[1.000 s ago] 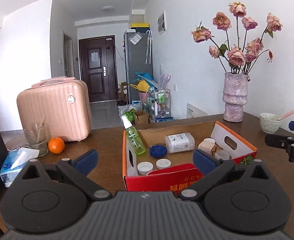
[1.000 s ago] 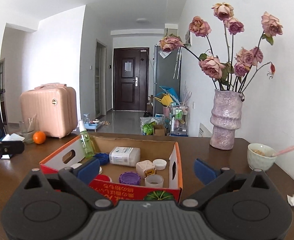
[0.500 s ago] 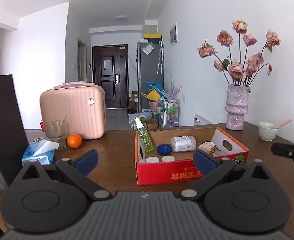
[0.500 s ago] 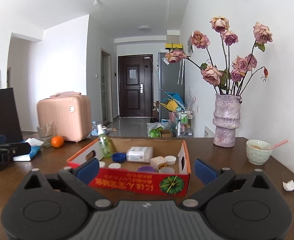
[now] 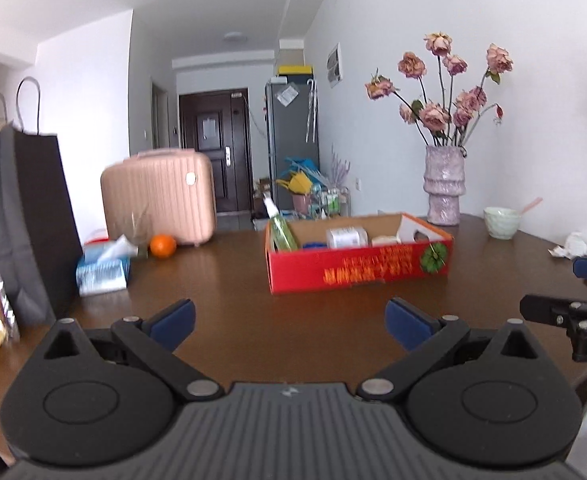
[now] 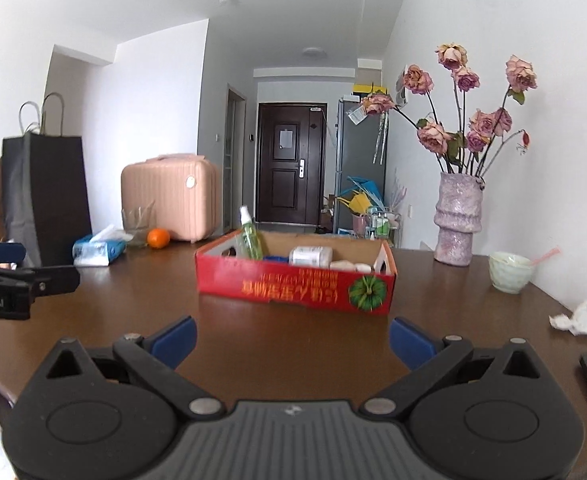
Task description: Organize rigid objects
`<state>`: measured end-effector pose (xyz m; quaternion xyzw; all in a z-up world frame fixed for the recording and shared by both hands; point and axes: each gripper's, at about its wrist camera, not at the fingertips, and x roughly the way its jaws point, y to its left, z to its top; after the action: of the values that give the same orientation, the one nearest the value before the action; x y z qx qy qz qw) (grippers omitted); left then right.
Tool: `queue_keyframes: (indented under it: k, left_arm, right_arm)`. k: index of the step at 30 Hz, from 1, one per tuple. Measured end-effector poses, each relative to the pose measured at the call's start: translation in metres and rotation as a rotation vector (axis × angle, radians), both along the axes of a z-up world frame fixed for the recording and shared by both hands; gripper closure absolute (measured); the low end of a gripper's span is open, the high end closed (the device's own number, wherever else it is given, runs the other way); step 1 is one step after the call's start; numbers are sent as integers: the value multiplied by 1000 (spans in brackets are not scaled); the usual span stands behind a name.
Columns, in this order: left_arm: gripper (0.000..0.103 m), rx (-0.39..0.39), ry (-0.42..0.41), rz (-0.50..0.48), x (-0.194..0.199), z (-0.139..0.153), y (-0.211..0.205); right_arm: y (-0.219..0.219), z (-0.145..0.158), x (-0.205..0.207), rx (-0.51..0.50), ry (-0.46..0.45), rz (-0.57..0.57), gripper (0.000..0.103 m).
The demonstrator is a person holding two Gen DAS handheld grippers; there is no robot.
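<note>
Blue-padded fingers are standing wide apart on both my left gripper (image 5: pixel 289 322) and right gripper (image 6: pixel 291 338), each holding nothing over the bare wooden table (image 5: pixel 229 280). Farther out, mid-table, the red box (image 6: pixel 295 286) is already holding the spray bottle (image 6: pixel 250 239), leaning upright at its far-left corner, and a white jar (image 6: pixel 310 257) lying on its side, long axis left-right. I am judging the sorting nearly finished.
</note>
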<state>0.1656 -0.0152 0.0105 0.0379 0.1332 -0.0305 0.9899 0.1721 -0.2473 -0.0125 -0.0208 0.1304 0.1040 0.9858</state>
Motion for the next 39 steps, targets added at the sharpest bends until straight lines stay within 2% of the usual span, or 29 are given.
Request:
queue_keyframes:
  k: [4, 7, 10, 17, 23, 39]
  left_arm:
    - [0, 0, 14, 11, -35, -9, 5]
    - [0, -29, 22, 0, -66, -11, 13]
    - [0, -30, 36, -2, -86, -15, 17]
    - [0, -47, 8, -25, -89, -3, 8]
    - [0, -30, -8, -37, -92, 0, 5]
    - [0, -40, 9, -42, -90, -2, 7]
  right_arm:
    - [-2, -12, -44, 5, 14, 5, 0]
    - [-6, -14, -77, -10, 0, 3, 0]
    - [-10, -15, -97, 10, 7, 10, 0]
    - [-4, -9, -100, -7, -21, -2, 0]
    - [-5, -4, -103, -10, -36, 7, 0]
    - [-5, -8, -99, -12, -16, -7, 0]
